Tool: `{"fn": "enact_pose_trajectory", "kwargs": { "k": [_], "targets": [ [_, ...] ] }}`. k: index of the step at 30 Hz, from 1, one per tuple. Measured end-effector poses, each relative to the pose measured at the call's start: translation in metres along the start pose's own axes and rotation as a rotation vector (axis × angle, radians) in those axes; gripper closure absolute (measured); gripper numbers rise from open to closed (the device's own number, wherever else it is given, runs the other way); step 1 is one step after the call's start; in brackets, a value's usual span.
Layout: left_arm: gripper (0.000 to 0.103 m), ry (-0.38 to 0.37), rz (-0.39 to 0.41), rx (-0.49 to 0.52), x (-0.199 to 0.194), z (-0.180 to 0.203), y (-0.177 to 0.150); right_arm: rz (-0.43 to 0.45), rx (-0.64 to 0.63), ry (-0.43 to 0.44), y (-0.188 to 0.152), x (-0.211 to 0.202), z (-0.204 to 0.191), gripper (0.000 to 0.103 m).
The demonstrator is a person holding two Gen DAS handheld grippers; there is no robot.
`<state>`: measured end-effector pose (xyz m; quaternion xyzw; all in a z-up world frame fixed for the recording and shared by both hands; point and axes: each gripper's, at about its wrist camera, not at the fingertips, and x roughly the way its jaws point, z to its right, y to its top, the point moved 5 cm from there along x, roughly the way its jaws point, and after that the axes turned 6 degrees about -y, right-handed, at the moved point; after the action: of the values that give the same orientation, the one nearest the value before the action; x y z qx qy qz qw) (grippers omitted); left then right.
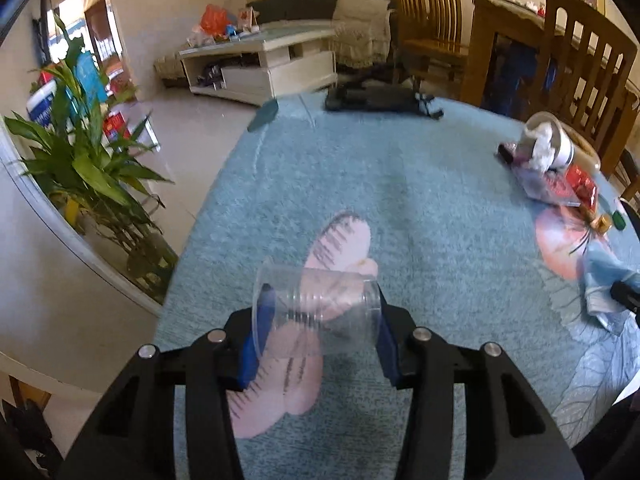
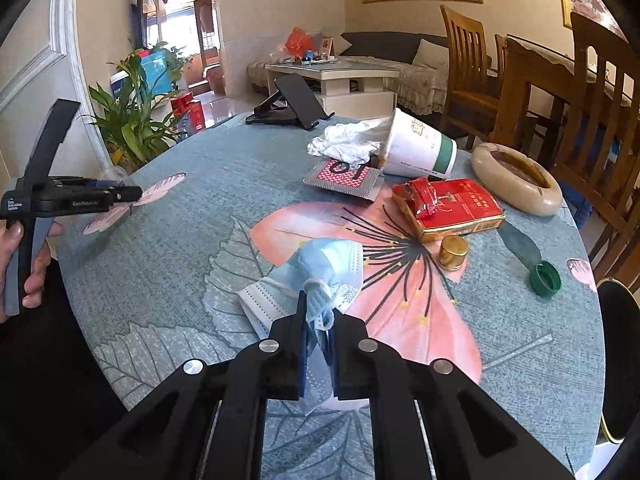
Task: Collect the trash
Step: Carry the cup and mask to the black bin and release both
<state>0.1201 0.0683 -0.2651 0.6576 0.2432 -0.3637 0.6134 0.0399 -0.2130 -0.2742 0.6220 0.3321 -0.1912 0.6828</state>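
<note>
Trash is scattered over a round table (image 1: 440, 184) with a floral cloth. Left wrist view: the left gripper (image 1: 320, 320) pinches a clear plastic cup (image 1: 320, 300) lying sideways, its blue pads against rim and base. Far right lie a tipped paper cup (image 1: 554, 140) and tissue (image 1: 540, 148).

Right wrist view: the right gripper (image 2: 318, 320) is pressed together on a blue face mask (image 2: 320, 276). Beyond it lie a red pack (image 2: 452, 208), gold cap (image 2: 452, 252), green cap (image 2: 545, 279), ashtray (image 2: 516, 180), and paper cup (image 2: 420, 148).
</note>
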Motion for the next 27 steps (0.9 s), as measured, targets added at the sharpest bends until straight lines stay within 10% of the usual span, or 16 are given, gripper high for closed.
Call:
{"fn": "enact_pose_trajectory", "kwargs": {
  "k": [12, 27],
  "targets": [
    [0.056, -0.138, 0.077, 0.193, -0.024, 0.103, 0.033, 0.053, 0.121, -0.078, -0.007, -0.034, 0.056, 0.094],
    [0.056, -0.444, 0.123, 0.552, -0.042, 0.350, 0.042, 0.123, 0.417, -0.470, -0.022, -0.141, 0.295, 0.093]
  ]
}}
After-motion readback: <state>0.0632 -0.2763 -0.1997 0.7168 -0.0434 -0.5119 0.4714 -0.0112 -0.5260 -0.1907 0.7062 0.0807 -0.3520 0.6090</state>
